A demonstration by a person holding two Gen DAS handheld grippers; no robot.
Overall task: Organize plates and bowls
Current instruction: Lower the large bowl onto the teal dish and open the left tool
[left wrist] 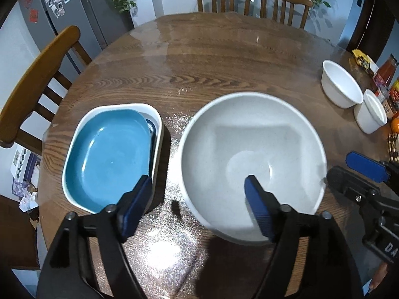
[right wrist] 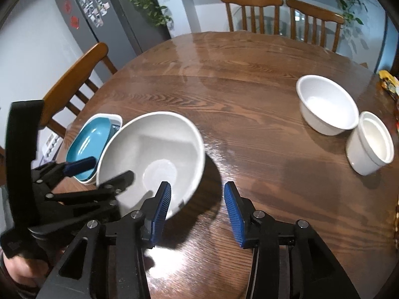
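Both our grippers hover around the big grey bowl (left wrist: 251, 164), jaws apart, nothing held.

The bowl sits on the wooden table (left wrist: 212, 62), just right of the white dish (left wrist: 154, 114) holding a blue plate (left wrist: 109, 157); two white bowls (right wrist: 326, 104) stand well apart to its right. Our left gripper (left wrist: 197, 199) straddles its near-left rim, our right gripper (right wrist: 198, 199) its right rim. A one-sided pinch on that thin rim could tip it or knock the dish. What lies under the blue plate is mostly hidden.
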